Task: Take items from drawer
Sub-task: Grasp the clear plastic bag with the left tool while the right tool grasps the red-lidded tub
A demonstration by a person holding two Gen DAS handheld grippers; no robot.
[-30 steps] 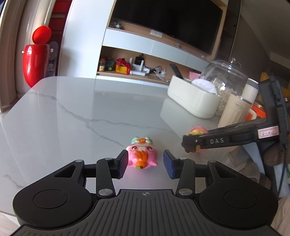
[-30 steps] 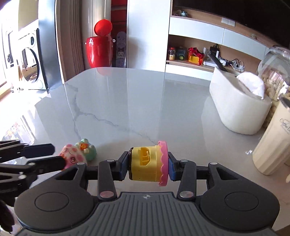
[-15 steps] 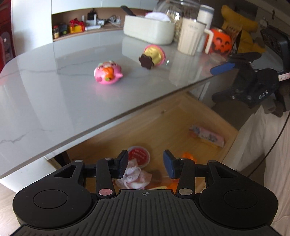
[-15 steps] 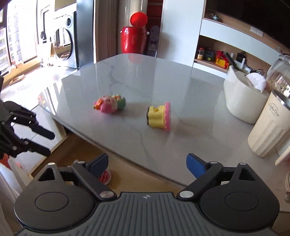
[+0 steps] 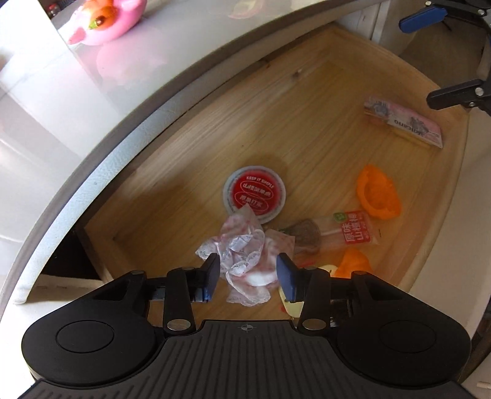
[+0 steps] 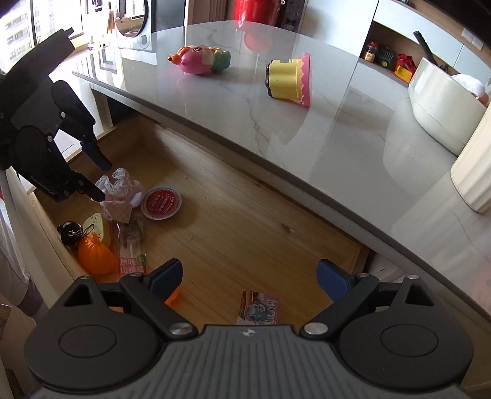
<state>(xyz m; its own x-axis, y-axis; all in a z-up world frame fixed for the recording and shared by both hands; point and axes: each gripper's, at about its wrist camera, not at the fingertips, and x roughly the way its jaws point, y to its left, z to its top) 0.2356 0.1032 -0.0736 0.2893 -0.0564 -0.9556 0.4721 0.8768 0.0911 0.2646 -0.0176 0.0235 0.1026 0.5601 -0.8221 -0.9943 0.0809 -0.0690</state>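
Observation:
The open wooden drawer (image 5: 214, 138) (image 6: 245, 230) sits under the marble tabletop (image 6: 353, 147). In it lie a crumpled pink-and-white wrapper (image 5: 245, 261) (image 6: 119, 196), a red-lidded cup (image 5: 254, 193) (image 6: 161, 201), a red-labelled snack packet (image 5: 353, 230) (image 6: 132, 245), orange toys (image 5: 379, 191) (image 6: 93, 253) and a pink packet (image 5: 405, 122) (image 6: 259, 310). My left gripper (image 5: 249, 277) (image 6: 99, 178) is open, its fingers straddling the wrapper. My right gripper (image 6: 250, 276) (image 5: 429, 55) hangs wide open above the drawer's right part, holding nothing.
On the tabletop lie a pink pig toy (image 5: 104, 18) (image 6: 199, 58) and a yellow cake toy (image 6: 288, 79) on its side. A white tissue box (image 6: 445, 98) and a cream cup (image 6: 472, 175) stand at the right. A black keychain (image 6: 69, 233) rests in the drawer's left corner.
The right gripper let go of the yellow cake toy on the tabletop and came down over the drawer. The left gripper left the pig toy and dropped into the drawer around the wrapper.

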